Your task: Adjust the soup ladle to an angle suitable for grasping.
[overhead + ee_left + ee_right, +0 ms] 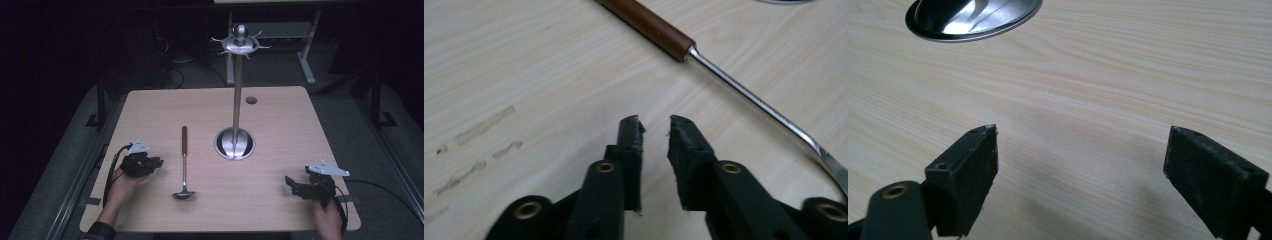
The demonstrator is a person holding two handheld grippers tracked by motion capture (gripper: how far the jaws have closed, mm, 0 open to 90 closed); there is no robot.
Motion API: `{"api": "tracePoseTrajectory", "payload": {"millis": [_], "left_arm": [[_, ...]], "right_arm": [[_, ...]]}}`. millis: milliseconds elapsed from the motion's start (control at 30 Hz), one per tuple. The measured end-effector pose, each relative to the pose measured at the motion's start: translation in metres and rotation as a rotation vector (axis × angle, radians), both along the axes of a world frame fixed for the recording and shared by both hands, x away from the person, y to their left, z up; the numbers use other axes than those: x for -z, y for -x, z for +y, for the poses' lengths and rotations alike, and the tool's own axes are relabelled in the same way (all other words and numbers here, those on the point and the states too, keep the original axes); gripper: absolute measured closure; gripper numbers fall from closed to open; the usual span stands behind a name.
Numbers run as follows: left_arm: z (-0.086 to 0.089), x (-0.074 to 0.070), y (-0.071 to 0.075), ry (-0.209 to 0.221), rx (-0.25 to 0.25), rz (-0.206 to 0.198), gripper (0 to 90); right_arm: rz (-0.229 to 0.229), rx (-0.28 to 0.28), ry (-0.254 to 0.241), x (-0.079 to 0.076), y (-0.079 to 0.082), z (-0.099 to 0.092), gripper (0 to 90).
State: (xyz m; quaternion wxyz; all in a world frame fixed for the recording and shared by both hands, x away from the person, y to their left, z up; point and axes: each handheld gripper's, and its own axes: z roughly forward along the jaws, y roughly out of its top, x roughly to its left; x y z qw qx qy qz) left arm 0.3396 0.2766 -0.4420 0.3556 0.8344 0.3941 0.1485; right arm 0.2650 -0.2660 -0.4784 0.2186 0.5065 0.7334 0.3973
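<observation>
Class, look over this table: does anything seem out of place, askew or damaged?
The ladle lies flat on the table rather than hanging on the hook stand, whose hooks are bare. Faint grey smudges mark the wood near the left claw. Nothing looks broken or spilled.

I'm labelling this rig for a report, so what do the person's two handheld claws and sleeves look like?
Both the left claw and right claw are black, each topped by a grey three-cornered plate and trailing a black cable. Their jaws carry flat black pads and brass-coloured rivets. A dark sleeve covers the left forearm.
</observation>
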Motion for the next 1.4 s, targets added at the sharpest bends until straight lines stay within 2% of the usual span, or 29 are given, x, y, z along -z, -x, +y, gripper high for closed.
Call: {"api": "tracePoseTrajectory", "payload": {"millis": [33,67,167,600,733,800,1000,1100,1200,1400], "left_arm": [[-0.001,-0.001,-0.002,0.011,-0.006,0.014,81.1],[-0.002,-0.001,-0.004,-0.002,0.001,0.006,82.9],[-0.006,-0.003,-0.010,0.019,0.001,0.010,90.0],[-0.024,-0.005,-0.036,0.011,0.001,0.011,90.0],[-0.032,-0.005,-0.047,0.029,-0.007,-0.007,90.0],[-0.036,-0.003,-0.051,0.033,-0.014,0.005,90.0],[-0.047,0.000,-0.061,0.030,-0.011,-0.002,90.0],[-0.049,0.009,-0.069,0.025,-0.018,0.014,90.0],[-0.051,0.013,-0.073,0.022,-0.022,0.026,90.0],[-0.057,0.014,-0.076,0.020,-0.013,0.023,90.0]], "right_arm": [[0.000,0.000,-0.002,0.000,0.000,0.000,13.6],[0.000,-0.001,0.000,0.000,0.000,0.000,13.6],[0.000,-0.002,0.001,0.000,0.000,0.000,13.6],[0.000,-0.002,-0.011,0.000,0.000,-0.002,13.6],[-0.003,0.000,-0.013,0.000,0.000,-0.001,13.6],[-0.005,0.002,-0.010,0.000,0.001,-0.001,13.6],[-0.006,0.001,-0.009,0.000,0.000,-0.001,13.6],[-0.004,0.001,-0.016,0.000,0.000,-0.001,13.6],[-0.005,-0.002,-0.014,0.000,0.001,-0.001,13.6],[-0.006,-0.002,-0.014,0.000,0.000,-0.002,13.6]]}}
